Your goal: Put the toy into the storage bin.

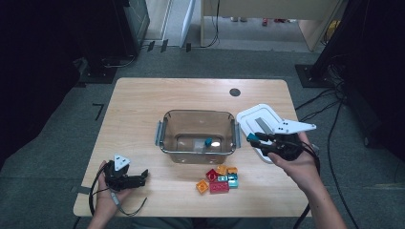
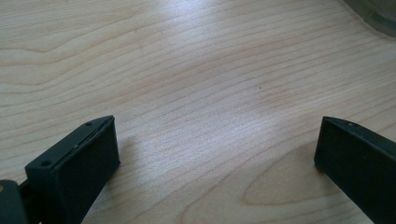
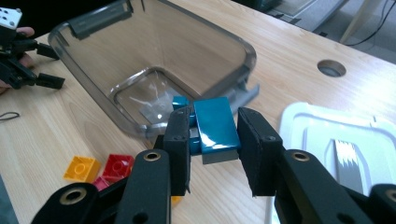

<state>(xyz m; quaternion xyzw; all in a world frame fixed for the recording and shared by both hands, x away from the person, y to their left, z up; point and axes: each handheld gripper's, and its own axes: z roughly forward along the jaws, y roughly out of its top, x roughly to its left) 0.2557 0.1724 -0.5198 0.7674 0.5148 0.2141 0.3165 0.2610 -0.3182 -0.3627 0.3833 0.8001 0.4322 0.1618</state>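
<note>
— What have the right tongs point(image 3: 212, 149) got?
— A teal toy brick point(image 3: 214, 125), clamped between both pads, held above the surface beside the clear plastic bin point(image 1: 197, 114), in front of the white lid point(image 1: 258, 117).
— And the left tongs point(image 2: 217, 154)?
— Spread wide over bare wooden surface point(image 2: 196, 70), gripping nothing. More bricks point(image 1: 218, 179) lie before the bin.

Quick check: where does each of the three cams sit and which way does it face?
High view: above the person's side, looking forward-down at table; both forearms show.
Left gripper view: rides the left gripper, facing bare wood; open jaws.
Right gripper view: rides the right gripper, holding a teal brick, facing the clear bin.
Shared: the bin.
</note>
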